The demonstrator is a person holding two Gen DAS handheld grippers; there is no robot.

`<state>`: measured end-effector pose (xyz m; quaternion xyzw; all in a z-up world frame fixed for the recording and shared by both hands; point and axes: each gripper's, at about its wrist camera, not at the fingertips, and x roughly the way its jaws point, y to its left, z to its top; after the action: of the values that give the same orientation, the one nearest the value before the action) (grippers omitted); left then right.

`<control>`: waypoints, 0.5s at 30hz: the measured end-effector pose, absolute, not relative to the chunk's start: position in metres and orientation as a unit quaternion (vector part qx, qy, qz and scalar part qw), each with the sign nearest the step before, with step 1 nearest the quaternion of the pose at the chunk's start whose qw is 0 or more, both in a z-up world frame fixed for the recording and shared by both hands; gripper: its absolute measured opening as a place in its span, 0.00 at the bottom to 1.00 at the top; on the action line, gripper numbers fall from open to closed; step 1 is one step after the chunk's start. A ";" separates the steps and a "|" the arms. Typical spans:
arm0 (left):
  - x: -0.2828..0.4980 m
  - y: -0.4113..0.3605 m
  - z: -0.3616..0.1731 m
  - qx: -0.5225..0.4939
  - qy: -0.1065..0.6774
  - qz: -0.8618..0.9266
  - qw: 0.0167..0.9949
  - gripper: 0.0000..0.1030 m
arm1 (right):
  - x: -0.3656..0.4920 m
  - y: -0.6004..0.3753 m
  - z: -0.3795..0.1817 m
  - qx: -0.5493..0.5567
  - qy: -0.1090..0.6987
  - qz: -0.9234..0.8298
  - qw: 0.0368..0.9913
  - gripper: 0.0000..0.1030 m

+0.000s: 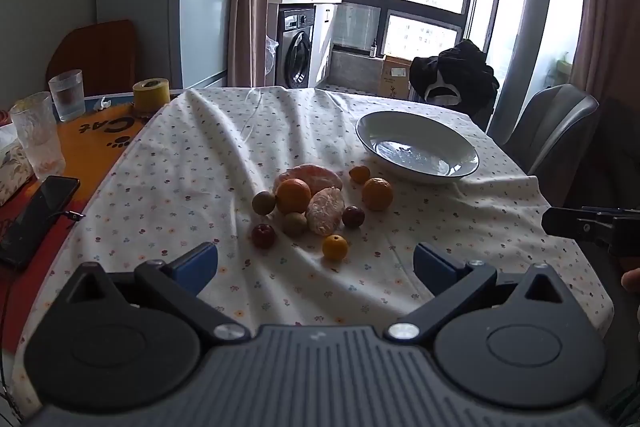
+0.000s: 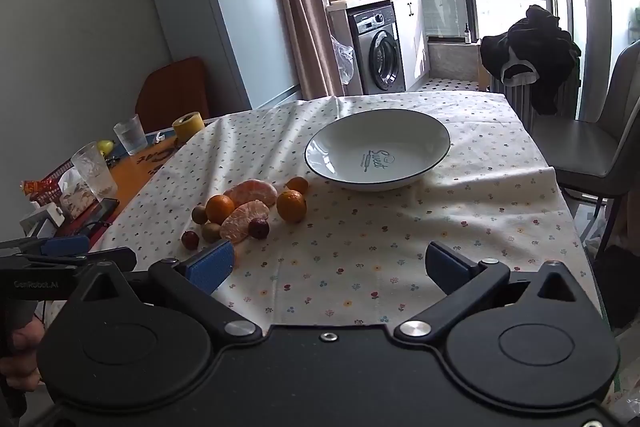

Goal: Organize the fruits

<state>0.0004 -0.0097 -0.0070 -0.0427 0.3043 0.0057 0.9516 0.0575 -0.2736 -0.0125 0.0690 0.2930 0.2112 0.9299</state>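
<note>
Both blue-padded tools, left [image 1: 316,261] and right [image 2: 330,263], gape empty before round, glossy fruits [image 1: 316,205] on rumpled cloth [image 1: 192,163].

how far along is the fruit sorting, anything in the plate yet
Nothing looks done yet: the white plate sits empty on the floral cloth. Nothing is in hand either; the left gripper and right gripper are both open above the near edge. All the fruit, oranges, peeled segments, and small dark fruits, lies clustered beside the plate.
</note>
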 end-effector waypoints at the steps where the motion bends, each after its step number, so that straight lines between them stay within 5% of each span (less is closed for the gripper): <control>1: 0.000 -0.011 -0.008 -0.041 0.304 0.003 0.952 1.00 | 0.058 -0.274 -0.012 0.068 0.293 0.211 0.930 1.00; 15: 0.001 -0.005 0.003 -0.049 0.306 0.014 0.951 1.00 | 0.059 -0.275 -0.017 0.054 0.297 0.202 0.932 1.00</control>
<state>0.0005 -0.0050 0.0025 -0.0490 0.3057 0.0143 0.9508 0.0587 -0.2748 -0.0167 0.0540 0.2970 0.2021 0.9317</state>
